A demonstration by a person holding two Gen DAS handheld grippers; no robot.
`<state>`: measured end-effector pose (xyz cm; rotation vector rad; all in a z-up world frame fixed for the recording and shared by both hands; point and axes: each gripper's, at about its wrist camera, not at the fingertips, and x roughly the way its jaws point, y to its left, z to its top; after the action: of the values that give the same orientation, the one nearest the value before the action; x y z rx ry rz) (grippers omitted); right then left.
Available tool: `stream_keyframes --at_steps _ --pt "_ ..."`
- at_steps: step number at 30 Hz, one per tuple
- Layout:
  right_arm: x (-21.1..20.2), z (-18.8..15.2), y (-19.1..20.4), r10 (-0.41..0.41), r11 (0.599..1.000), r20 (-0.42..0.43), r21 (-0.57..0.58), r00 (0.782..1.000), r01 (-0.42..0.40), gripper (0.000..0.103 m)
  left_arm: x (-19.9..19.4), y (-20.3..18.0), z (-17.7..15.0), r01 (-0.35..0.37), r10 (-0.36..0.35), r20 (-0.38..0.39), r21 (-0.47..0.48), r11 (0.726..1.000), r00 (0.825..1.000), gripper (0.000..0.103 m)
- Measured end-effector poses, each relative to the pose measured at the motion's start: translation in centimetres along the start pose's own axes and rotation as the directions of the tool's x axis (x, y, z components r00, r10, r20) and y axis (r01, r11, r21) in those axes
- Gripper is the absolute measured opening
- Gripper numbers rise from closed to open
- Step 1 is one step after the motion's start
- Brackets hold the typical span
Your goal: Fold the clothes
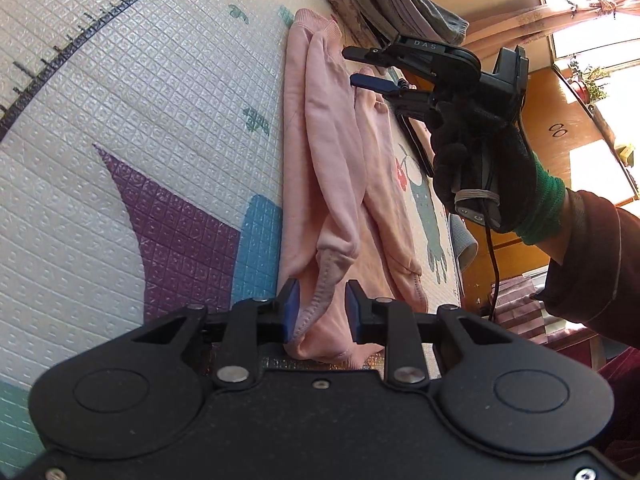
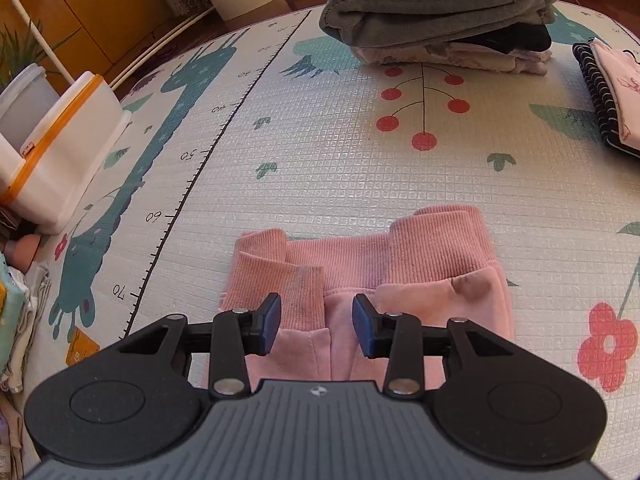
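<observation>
Left wrist view, left gripper (image 1: 320,306): jaws standing partly apart, blue pads straddling a ribbed cuff (image 1: 320,300) of the pink garment; the left pad is touching the cuff, the right pad is showing a gap, so no clamp.
Left wrist view, pink garment (image 1: 332,168): lying flat on the play mat (image 1: 140,100), stretching from just under the gripper away toward the far edge, its two long padded parts lying side by side.
Left wrist view, right gripper (image 1: 362,67): hanging over the far part of the pink garment, jaws apart, nothing between the pads.
Left wrist view, gloved hand (image 1: 480,168): wrapping the right gripper's handle, dark glove with a green cuff, brown sleeve behind it, black cable dropping below.
Right wrist view, right gripper (image 2: 316,326): jaws standing open above the pink garment (image 2: 360,268), pads clear of the cloth on both sides.
Right wrist view, ribbed band (image 2: 344,248): lying directly beyond the fingertips, a ribbed cuff (image 2: 296,284) folded across it at the left.
Right wrist view, play mat (image 2: 320,160): carrying a printed ruler line, cherries and a red flower.
Right wrist view, folded stack (image 2: 436,12): sitting at the far edge of the mat, grey pieces on top, well apart from the pink garment.
Right wrist view, striped folded piece (image 2: 596,92): lying at far right with a pink item on it.
Right wrist view, white box with orange trim (image 2: 68,148): standing at the left edge of the mat.
</observation>
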<state>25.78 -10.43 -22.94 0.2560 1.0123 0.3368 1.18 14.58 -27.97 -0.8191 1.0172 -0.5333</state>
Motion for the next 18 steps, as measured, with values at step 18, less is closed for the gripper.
stream_keyframes --at_steps 18 --pt "-1.2 1.2 -0.7 0.019 0.999 0.050 -0.044 0.999 -0.017 0.008 0.0 -2.2 1.3 -0.101 0.126 -0.123 0.192 0.976 0.984 0.004"
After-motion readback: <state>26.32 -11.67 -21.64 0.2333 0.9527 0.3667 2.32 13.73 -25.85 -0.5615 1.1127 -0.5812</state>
